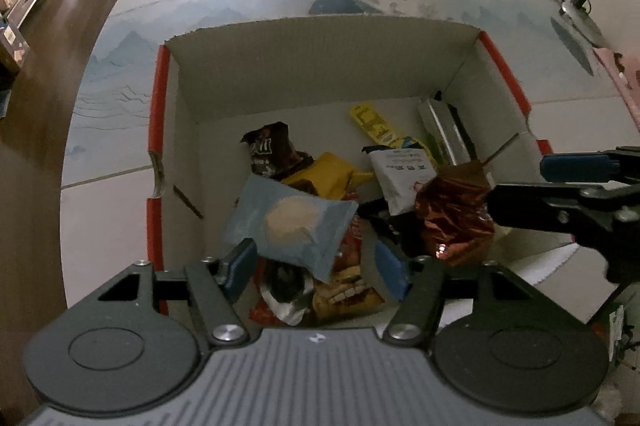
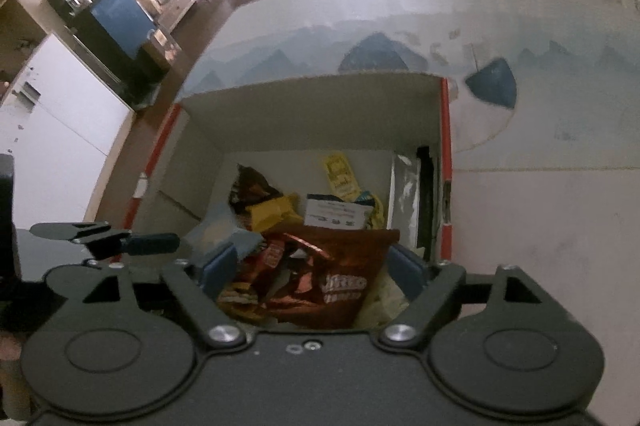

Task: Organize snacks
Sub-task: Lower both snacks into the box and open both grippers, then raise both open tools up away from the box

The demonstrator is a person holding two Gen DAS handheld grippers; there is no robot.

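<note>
With both packets meant for the box (image 1: 320,66), my left gripper (image 1: 316,262) hangs unclenched around the pale blue biscuit packet (image 1: 292,222); my right gripper (image 2: 312,266) gapes, released, over the red-brown crisp bag (image 2: 332,274).

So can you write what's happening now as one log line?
step: dropping snacks | left gripper: open above light blue packet | right gripper: open above red-brown bag | both over cardboard box

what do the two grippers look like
Both match: the left gripper and right gripper have black linkage arms with silver pivot bolts, round black discs either side, and blue pads on the fingers. The left body is ribbed grey.
</note>
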